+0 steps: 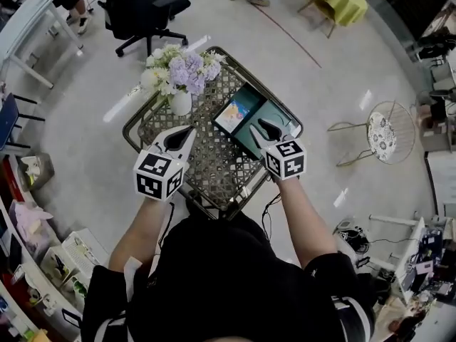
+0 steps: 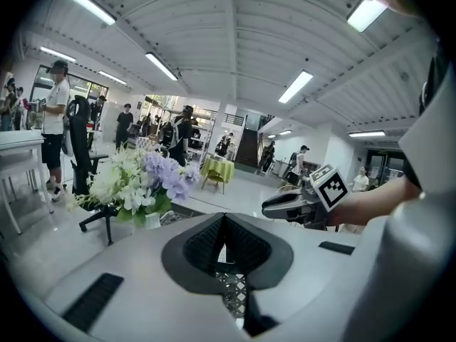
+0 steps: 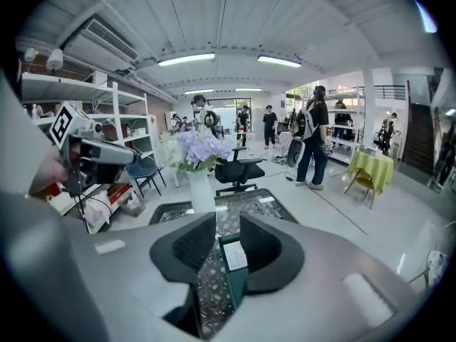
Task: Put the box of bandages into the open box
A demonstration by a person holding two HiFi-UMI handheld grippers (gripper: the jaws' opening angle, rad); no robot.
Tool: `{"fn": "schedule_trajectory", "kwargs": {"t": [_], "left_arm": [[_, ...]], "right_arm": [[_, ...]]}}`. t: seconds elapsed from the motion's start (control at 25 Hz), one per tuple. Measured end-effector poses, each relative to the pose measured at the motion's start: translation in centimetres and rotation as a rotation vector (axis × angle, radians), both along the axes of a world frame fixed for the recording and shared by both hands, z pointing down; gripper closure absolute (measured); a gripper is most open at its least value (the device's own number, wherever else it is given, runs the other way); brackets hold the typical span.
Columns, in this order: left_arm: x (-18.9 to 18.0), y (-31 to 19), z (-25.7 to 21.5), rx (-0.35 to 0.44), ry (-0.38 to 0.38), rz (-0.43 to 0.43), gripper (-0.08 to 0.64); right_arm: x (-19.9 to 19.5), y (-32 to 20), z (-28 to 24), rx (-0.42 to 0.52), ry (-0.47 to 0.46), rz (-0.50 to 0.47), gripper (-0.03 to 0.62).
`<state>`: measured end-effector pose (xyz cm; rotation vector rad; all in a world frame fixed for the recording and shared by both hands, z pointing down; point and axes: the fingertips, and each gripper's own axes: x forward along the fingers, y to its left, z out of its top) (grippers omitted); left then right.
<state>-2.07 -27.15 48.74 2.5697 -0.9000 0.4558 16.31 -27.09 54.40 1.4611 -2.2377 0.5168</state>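
There are two hand-held grippers, one bench, one vase, one box of bandages, one open box and one office chair.

On the lattice-topped bench (image 1: 214,168) the white vase (image 1: 180,103) holds white and lilac flowers (image 1: 182,66). The box of bandages (image 1: 234,115) is just to the right of the vase in the head view. It has a pale-blue picture face and dark teal sides. The dark teal open box (image 1: 274,114) is on its far side from the vase, touching it. I cannot tell whether the bandage box rests in it or only against it. The black office chair (image 1: 146,6) stands on the floor well beyond the vase.

The left hand-held gripper (image 1: 189,130) is just in front of the vase, and its jaws are together with nothing between them. The right hand-held gripper (image 1: 260,125) is over the edge of the bandage box that faces away from the vase.

Only the right gripper view shows the box of bandages (image 3: 234,256) standing between the right hand-held gripper's (image 3: 226,223) jaws. The jaws are apart, with the box close to one pad and bare lattice showing before the other. That view also shows the left hand-held gripper (image 3: 85,152) to the left of the vase. The left gripper view shows its own closed tips (image 2: 224,223) and, off to the right of the flowers, the right hand-held gripper (image 2: 303,204). It shows neither box.
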Motion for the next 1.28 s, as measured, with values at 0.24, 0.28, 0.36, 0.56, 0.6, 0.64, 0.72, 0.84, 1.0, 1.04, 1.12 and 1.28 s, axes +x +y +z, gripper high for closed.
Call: {"fn": "schedule_trajectory", "kwargs": {"t": [0.24, 0.28, 0.36, 0.56, 0.6, 0.64, 0.72, 0.84, 1.0, 1.04, 1.12, 1.28], "left_arm": [[0.8, 1.0, -3.0, 0.069, 0.022, 0.069, 0.554], [1.0, 1.2, -3.4, 0.077, 0.024, 0.075, 0.554], [1.2, 1.7, -4.3, 0.094, 0.028, 0.084, 0.554], [2.1, 2.6, -6.8, 0.146, 0.033, 0.089, 0.554], [2.3, 2.9, -7.2, 0.154, 0.033, 0.087, 0.554], [2.6, 3.2, -7.7, 0.161, 0.033, 0.084, 0.554], [3.1, 4.1, -8.6, 0.173, 0.036, 0.077, 0.554], [3.4, 5.4, -10.1, 0.191, 0.046, 0.057, 0.554], [4.1, 6.9, -11.7, 0.215, 0.049, 0.016, 0.554], [4.3, 7.2, -12.0, 0.22, 0.046, 0.004, 0.554], [4.4, 7.8, -12.6, 0.232, 0.036, -0.022, 0.554], [3.5, 9.1, -13.9, 0.253, 0.029, -0.08, 0.554]], "right_arm": [[1.3, 3.4, -5.8, 0.102, -0.048, 0.089, 0.509], [1.5, 4.0, -6.7, 0.119, -0.06, 0.101, 0.517], [1.9, 5.1, -8.4, 0.156, -0.085, 0.116, 0.534], [3.3, 7.9, -12.5, 0.255, -0.139, 0.13, 0.568], [3.7, 8.5, -13.2, 0.272, -0.15, 0.13, 0.574], [3.9, 9.1, -13.9, 0.288, -0.159, 0.128, 0.58], [4.4, 10.5, -15.2, 0.32, -0.172, 0.12, 0.581], [4.6, 12.6, -17.0, 0.37, -0.191, 0.103, 0.583], [5.9, 15.7, -18.6, 0.417, -0.201, 0.083, 0.583], [6.4, 16.4, -19.1, 0.43, -0.204, 0.079, 0.583], [7.4, 17.5, -20.0, 0.459, -0.211, 0.071, 0.583], [8.4, 19.2, -21.5, 0.503, -0.233, 0.054, 0.584]]}}
